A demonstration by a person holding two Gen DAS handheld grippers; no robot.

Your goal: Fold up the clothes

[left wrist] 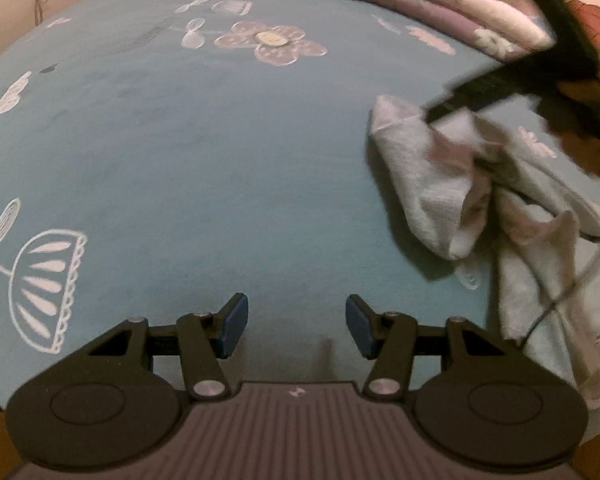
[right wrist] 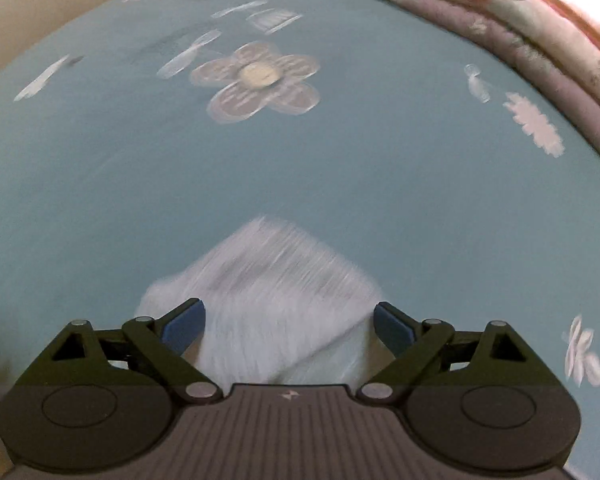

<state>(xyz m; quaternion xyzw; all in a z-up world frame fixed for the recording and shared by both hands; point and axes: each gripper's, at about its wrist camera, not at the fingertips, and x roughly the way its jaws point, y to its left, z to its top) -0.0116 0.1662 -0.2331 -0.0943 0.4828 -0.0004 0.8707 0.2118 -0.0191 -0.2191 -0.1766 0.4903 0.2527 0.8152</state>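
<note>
I can read no words or numbers anywhere: the pale garment point(left wrist: 460, 184) carries faint dark print near its lower edge, too blurred for me to make out, and each gripper body point(right wrist: 290, 396) bears only a small pale emblem, not lettering.

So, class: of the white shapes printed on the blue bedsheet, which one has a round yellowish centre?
The large five-petalled flower; its middle is a pale yellow disc, while the mushroom print and the other white motifs have none.

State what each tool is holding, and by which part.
Nothing: the left tool is open over the blue floral bedsheet; the right tool is open above the crumpled pale grey garment.
</note>
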